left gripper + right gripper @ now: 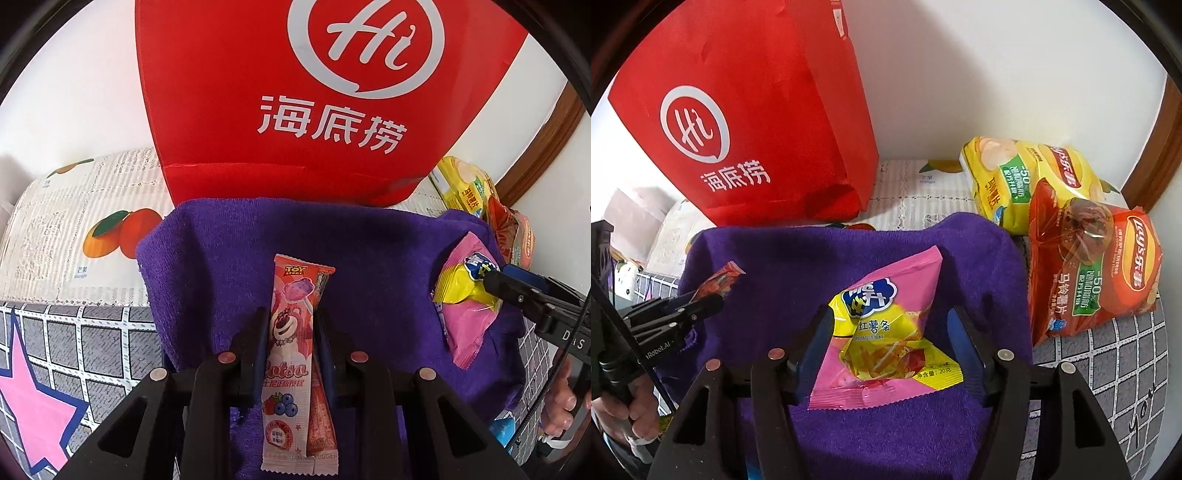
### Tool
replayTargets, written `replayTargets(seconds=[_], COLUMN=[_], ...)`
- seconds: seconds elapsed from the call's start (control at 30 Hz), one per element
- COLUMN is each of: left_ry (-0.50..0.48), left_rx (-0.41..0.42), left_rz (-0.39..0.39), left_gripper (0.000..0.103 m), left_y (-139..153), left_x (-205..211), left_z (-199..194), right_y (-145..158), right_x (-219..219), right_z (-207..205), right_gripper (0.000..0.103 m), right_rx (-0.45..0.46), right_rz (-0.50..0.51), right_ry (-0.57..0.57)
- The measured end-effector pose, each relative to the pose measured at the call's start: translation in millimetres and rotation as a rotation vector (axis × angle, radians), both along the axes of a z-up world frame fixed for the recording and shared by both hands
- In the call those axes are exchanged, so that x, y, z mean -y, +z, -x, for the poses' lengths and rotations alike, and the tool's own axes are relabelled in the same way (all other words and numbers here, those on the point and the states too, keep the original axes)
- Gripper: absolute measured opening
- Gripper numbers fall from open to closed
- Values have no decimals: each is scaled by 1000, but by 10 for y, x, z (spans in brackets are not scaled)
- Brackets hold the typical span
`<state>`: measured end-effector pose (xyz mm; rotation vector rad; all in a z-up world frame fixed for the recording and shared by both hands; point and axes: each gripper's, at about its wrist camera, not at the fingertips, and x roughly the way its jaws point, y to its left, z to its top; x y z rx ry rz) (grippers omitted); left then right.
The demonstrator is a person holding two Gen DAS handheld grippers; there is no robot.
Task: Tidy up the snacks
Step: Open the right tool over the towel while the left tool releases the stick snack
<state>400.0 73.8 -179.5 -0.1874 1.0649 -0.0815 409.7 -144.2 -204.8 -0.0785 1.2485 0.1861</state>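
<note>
Left gripper (290, 328) clamped on long pink Lotso candy stick (295, 365), fingers pressing both long edges, stick lying on purple towel (221, 258). Right gripper (890, 332) straddles pink-yellow potato stick pack (886, 332); whether fingers pinch it, cannot tell. Pack sits at 3 o'clock from candy stick. Red paper bag (258, 74) stands at 12 o'clock behind towel. Yellow chip bag (1027, 177) and orange chip bag (1100, 266) at 2 o'clock of right wrist view, overlapping.

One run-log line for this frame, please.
left gripper: shut on Lotso stick | right gripper: open around pink pouch | both over purple towel
</note>
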Motion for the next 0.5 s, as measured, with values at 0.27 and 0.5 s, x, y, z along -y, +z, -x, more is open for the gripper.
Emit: replayTargets(seconds=[0.27, 0.5], left_ry=[-8, -10], left_rx=[5, 15], left_rz=[5, 8], left_gripper=[24, 24], left_y=[20, 71], left_x=[-29, -55], left_z=[23, 47], right_y=[23, 82], right_x=[-8, -40], right_z=[4, 26], right_gripper=[63, 63], right_rx=[-10, -7], right_rz=[-37, -65], right_ry=[-9, 5])
